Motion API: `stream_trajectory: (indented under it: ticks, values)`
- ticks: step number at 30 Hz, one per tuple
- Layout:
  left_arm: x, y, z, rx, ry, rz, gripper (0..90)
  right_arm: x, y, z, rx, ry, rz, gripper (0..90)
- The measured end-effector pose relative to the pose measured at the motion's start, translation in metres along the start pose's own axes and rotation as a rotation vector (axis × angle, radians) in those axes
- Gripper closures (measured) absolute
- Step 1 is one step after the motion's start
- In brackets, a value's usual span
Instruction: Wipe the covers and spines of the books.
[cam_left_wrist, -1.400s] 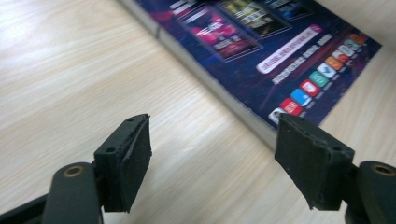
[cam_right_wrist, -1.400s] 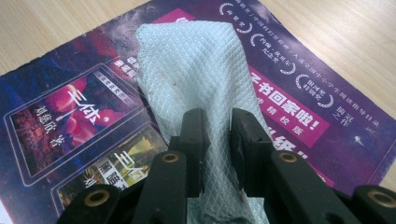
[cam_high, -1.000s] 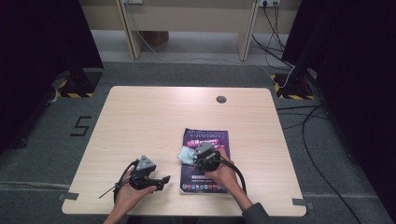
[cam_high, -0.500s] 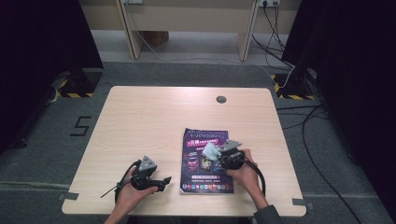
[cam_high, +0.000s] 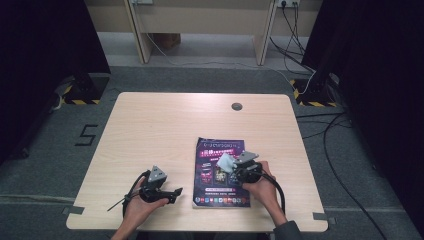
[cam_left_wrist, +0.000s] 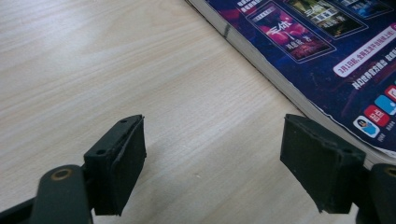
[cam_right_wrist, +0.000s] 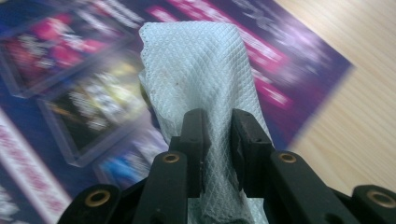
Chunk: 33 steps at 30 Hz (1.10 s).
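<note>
Here I hold the white cloth (cam_right_wrist: 196, 79) clamped in my right gripper (cam_high: 239, 170) over the magazine (cam_high: 220, 192), its cover running away from me (left gripper (cam_left_wrist: 212, 163) gapes, idle beside it)

Even overhead light falls on the pale table (cam_high: 165, 130), while the room's dark curtains swallow the sides. The high view is soft and slightly grainy. In the right gripper view the magazine (cam_right_wrist: 70, 93) smears with blur behind a sharp tissue (cam_right_wrist: 196, 70); the left gripper view stays crisp, its shadows faint
</note>
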<state>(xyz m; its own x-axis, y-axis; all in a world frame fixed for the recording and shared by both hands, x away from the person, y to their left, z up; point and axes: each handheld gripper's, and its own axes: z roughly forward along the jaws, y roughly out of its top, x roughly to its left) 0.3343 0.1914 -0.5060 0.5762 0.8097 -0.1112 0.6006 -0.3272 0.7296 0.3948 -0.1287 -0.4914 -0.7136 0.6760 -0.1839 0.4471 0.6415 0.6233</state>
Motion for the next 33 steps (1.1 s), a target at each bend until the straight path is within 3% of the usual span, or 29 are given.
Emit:
stream_trajectory:
  ticks: [3, 6, 14, 17, 19, 24, 28, 33]
  values:
    - [0.002, 0.000, 0.000, -0.005, 0.020, 0.001, 21.8, 0.017, 0.007, 0.003, -0.017, 0.052, -0.025, 75.6]
    - [0.003, -0.001, 0.000, 0.014, 0.063, 0.020, 22.0, 0.033, 0.012, 0.004, -0.026, 0.075, -0.057, 75.7]
    - [0.009, -0.001, -0.003, 0.006, 0.087, -0.014, 22.0, 0.064, 0.023, 0.006, -0.046, 0.161, -0.101, 75.2]
    - [0.010, -0.001, -0.003, -0.001, 0.093, -0.022, 22.0, 0.072, 0.024, 0.005, -0.048, 0.171, -0.120, 75.2]
    - [0.011, -0.001, -0.003, 0.003, 0.094, -0.023, 22.0, 0.072, 0.024, 0.005, -0.051, 0.169, -0.135, 75.2]
    - [0.011, -0.002, -0.002, 0.006, 0.094, -0.026, 21.9, 0.068, 0.023, 0.005, -0.052, 0.184, -0.117, 75.5]
    - [0.011, -0.001, -0.003, 0.004, 0.092, -0.026, 21.9, 0.059, 0.017, 0.002, -0.043, 0.153, -0.109, 75.5]
    - [0.010, 0.000, -0.001, 0.004, 0.088, -0.024, 21.9, 0.037, -0.003, -0.011, -0.016, 0.088, -0.038, 75.5]
